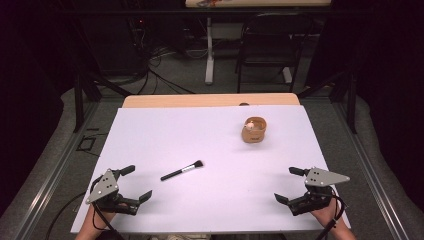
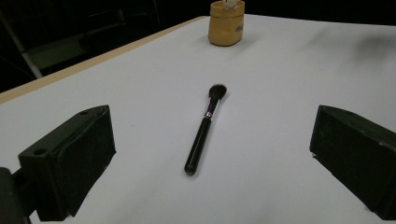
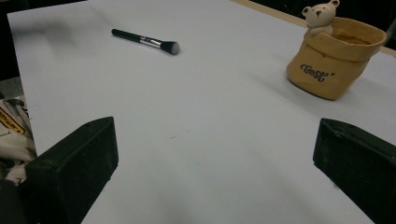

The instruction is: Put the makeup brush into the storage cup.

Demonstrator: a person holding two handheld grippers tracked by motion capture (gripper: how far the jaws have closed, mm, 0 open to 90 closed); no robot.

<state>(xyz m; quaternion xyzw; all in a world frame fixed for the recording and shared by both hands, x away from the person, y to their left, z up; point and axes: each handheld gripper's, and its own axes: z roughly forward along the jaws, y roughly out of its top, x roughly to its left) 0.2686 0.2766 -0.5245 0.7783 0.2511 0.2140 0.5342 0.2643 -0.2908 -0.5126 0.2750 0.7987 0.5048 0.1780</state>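
Lying on the white tabletop, a black makeup brush sits between both tools. Left hand-held gripper and right hand-held gripper gape wide, grasping nothing. A tan bear pot stands well apart.

Left gripper view: pot cut by the frame edge at 12 o'clock, its figure barely showing. Right gripper view: pot interior hidden behind the rim; clutter at 9 o'clock cut off, unreadable. High view: pot lettering too small.
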